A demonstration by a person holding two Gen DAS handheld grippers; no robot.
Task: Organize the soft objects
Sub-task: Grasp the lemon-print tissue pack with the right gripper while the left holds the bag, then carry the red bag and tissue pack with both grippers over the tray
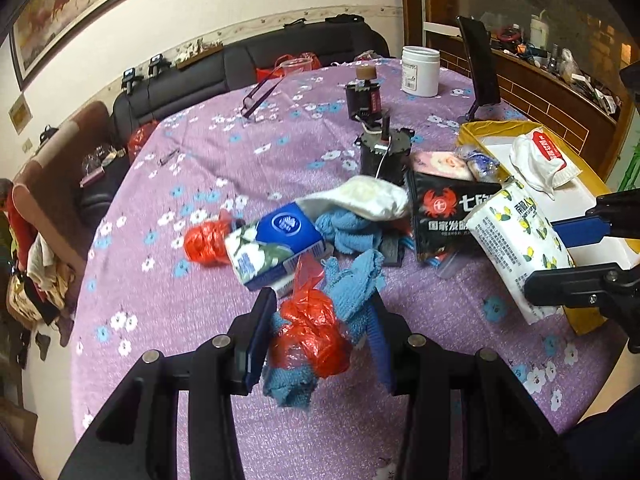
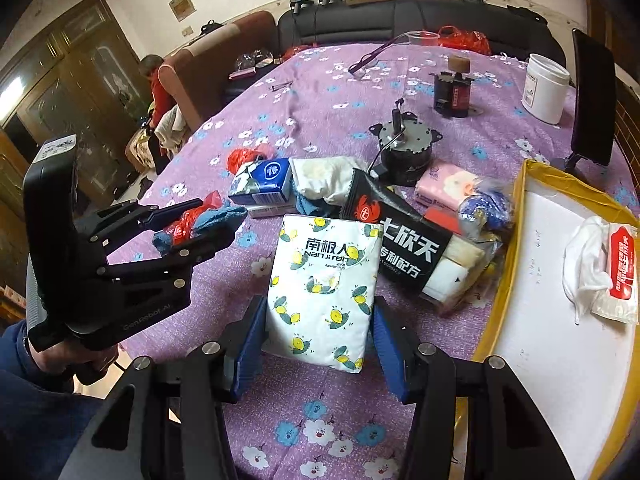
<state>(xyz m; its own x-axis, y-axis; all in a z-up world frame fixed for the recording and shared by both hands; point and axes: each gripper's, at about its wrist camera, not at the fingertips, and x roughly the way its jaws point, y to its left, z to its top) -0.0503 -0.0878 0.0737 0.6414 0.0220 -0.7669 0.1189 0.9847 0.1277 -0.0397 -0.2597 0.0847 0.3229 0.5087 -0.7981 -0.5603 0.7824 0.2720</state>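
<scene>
Right tongs are clenching a lemon-print tissue pack, its long axis pointing away from them, above the counter. White tray is lying just to their right. Left tongs are gripping a blue cloth with a red bag.

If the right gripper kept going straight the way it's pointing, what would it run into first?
Likely the black snack packet, lying just beyond the lemon-print tissue pack that the right gripper holds; depth is hard to judge through the fisheye.
</scene>
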